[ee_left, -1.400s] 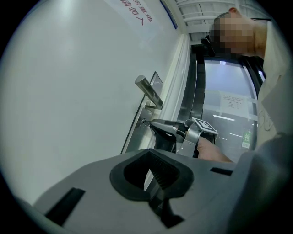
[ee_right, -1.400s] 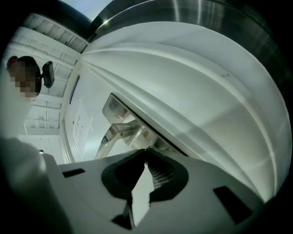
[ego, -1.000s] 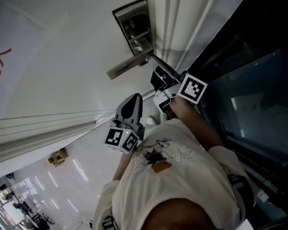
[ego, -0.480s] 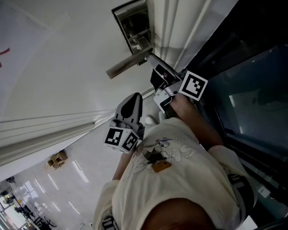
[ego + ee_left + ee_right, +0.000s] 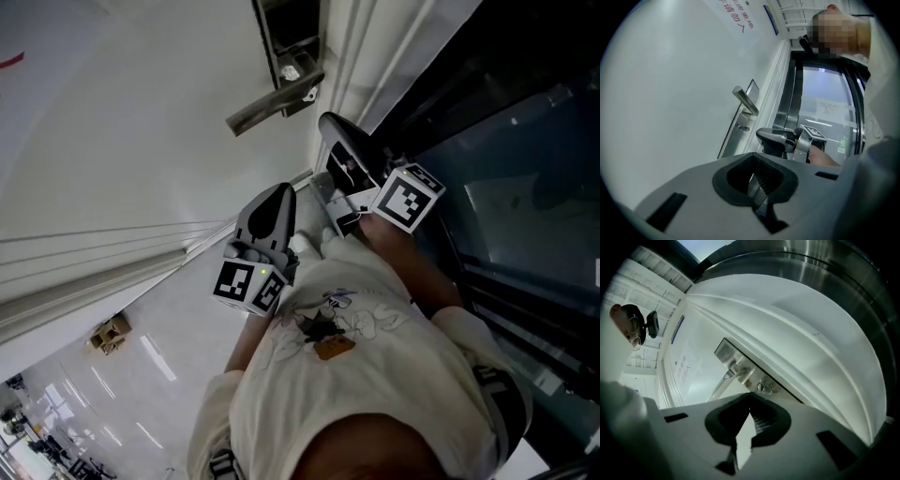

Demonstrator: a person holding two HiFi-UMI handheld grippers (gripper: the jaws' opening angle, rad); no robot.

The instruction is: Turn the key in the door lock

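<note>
well, the key (image 5: 761,388) is hard to make out from above. in the head view it is only a speck on the lock plate (image 5: 292,47), whose top is cut off by the picture's edge. the right gripper view shows it better: it sits in the keyhole just below the door handle (image 5: 723,380), but how far it is turned i cannot tell. the right gripper (image 5: 750,401) has its jaws pressed together with nothing between them, and its tip is short of the key, not touching it. the left gripper (image 5: 755,176) is likewise closed and empty. it is held near the person's chest, well back from the door (image 5: 122,122). both hands are mostly hidden behind the grippers and the pale shirt (image 5: 366,375).

compared with a second ago, the right gripper has drawn a little away from the handle. it has also rolled, so its marker cube (image 5: 408,199) now shows two faces instead of one. the left gripper sits about where it was.
</note>
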